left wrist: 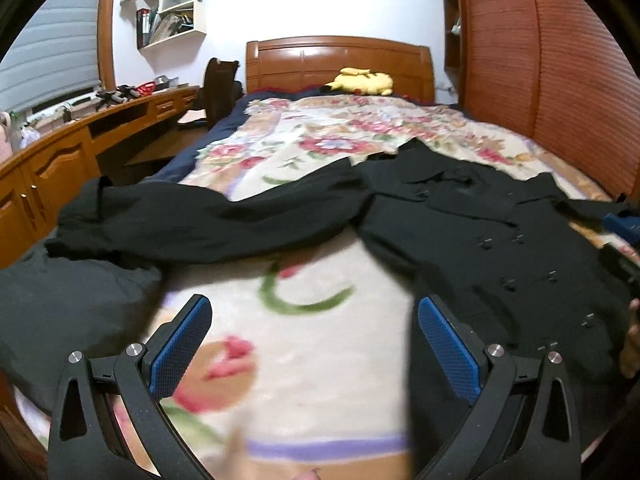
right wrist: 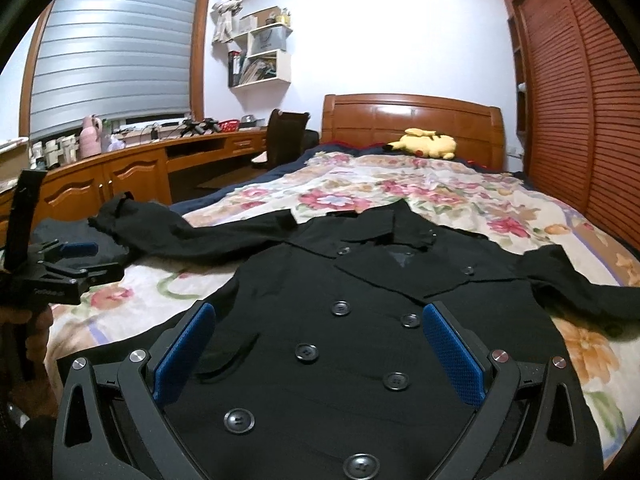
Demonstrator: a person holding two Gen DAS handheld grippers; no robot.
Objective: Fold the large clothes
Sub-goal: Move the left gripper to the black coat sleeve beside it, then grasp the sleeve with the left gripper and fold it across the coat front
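Jaws on both grippers are standing spread wide, gripping nothing. The left gripper is hovering over the floral blanket, beside the coat's edge, its fingers clear of the cloth. The right gripper is hanging above the black double-breasted coat, which is lying front-up, sleeves spread, across the bed.

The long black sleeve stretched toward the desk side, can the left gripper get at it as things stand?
Probably yes. The left gripper is open over bare floral blanket, and the black coat's sleeve lies flat just ahead, nothing between them.
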